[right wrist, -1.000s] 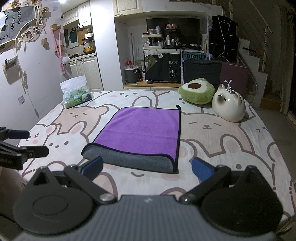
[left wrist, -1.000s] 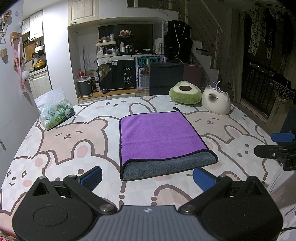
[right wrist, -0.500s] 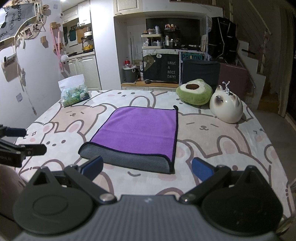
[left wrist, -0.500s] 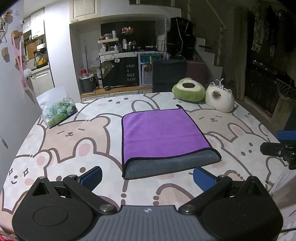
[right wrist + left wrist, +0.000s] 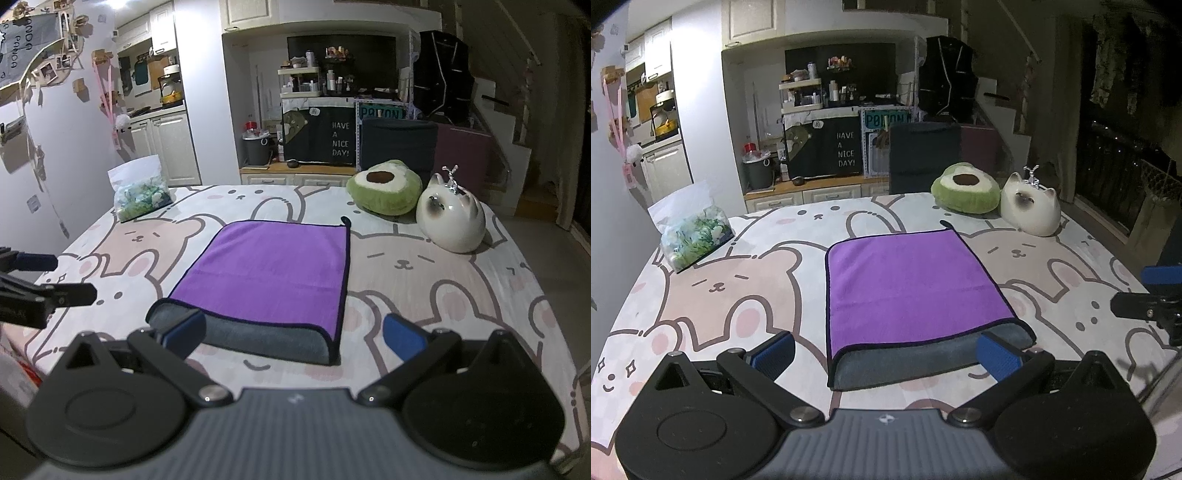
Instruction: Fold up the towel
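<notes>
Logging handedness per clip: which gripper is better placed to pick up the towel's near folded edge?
Roughly even, slight edge to the left gripper: the towel lies centred between its open fingers, the grey fold just ahead. The right gripper, also open, has the fold offset toward its left finger.

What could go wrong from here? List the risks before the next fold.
1. The purple towel is already doubled, with its grey underside showing at the near edge; a tool might pinch one layer only and undo the fold.
2. Both the left tool and the right tool sit open over that same near edge and could collide.
</notes>
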Motion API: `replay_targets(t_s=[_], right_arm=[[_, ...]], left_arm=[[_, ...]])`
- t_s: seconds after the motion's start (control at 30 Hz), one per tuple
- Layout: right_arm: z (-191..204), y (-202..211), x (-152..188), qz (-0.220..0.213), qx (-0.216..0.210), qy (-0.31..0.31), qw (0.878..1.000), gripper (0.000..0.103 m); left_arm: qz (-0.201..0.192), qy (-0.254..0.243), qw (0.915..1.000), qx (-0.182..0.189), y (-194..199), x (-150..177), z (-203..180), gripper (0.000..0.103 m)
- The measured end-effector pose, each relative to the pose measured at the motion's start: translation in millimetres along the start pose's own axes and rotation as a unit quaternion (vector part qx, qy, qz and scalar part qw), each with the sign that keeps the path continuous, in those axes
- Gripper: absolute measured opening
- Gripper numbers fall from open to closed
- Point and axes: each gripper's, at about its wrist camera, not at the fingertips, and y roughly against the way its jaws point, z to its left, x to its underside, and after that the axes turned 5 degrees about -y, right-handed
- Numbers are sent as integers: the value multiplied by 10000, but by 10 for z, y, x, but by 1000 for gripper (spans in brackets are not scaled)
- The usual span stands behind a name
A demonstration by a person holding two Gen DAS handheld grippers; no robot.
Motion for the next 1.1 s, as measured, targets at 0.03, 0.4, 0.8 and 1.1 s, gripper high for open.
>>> replay_targets(t_s=[0.03,0.4,0.8,1.1], right_arm=[[-15,-32,-10,34,-14,2,10000,103],[-140,-380,-187,65,170,401,9990,103],[-361,-902,-281,338,146,459,9983,103],[-599,-1265,-222,457,55,300,9985,103]], left_arm=[[27,19,10000,2,-48,-14,17,103],[31,270,9996,5,-450,-92,303,103],[236,-5,9995,215,-942,-17,636,103],[520,-486,9968,368,-1272,120,747,96]])
